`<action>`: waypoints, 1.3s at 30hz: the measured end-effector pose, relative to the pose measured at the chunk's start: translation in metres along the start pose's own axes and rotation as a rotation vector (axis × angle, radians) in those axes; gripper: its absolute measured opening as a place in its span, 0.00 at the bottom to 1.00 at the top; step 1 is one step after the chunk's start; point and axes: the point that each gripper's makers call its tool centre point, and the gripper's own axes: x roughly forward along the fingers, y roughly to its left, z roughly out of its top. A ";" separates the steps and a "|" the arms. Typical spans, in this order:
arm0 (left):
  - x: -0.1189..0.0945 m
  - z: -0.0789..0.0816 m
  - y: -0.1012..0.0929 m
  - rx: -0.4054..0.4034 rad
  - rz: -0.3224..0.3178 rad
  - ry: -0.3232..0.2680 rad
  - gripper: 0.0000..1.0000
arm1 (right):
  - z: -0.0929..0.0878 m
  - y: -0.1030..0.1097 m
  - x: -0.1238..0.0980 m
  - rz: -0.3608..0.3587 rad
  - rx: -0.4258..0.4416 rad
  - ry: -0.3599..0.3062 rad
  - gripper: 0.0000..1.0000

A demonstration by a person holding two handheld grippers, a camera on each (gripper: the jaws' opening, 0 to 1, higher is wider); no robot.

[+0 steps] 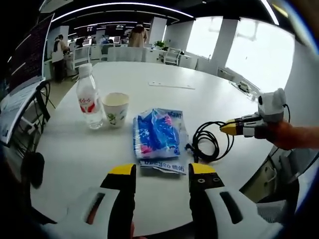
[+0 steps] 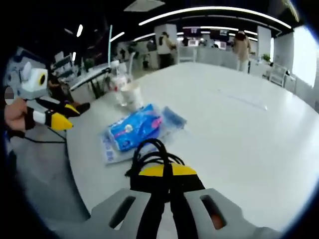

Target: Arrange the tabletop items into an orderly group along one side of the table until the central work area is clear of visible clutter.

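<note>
A blue snack packet [image 1: 158, 137] [image 2: 134, 128] lies flat on the white table [image 1: 164, 74]. Left of it stand a paper cup [image 1: 115, 108] [image 2: 130, 93] and a clear water bottle [image 1: 88, 99] with a red label. A coiled black cable [image 1: 208, 143] [image 2: 152, 152] rests right of the packet. My left gripper [image 1: 162, 172] hangs open just short of the packet's near edge, and it appears at the left in the right gripper view [image 2: 62, 115]. My right gripper [image 2: 165, 173] [image 1: 228, 128] is shut on the cable's loop.
A thin white strip [image 1: 172, 85] [image 2: 244, 99] lies far across the table. A dark screen [image 1: 27, 59] stands off the table's left edge. Chairs and people are in the office behind. The table's near edge runs just under both grippers.
</note>
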 end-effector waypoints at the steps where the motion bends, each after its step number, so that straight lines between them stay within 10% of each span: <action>1: 0.000 0.000 0.000 0.000 0.000 0.001 0.41 | 0.000 0.000 -0.002 -0.002 0.000 -0.002 0.00; 20: 0.001 -0.003 0.000 -0.007 -0.004 0.005 0.41 | -0.009 -0.017 -0.024 -0.059 0.106 -0.039 0.00; 39: 0.004 -0.006 0.003 -0.009 0.001 0.015 0.41 | -0.059 -0.024 -0.005 -0.052 0.085 0.130 0.00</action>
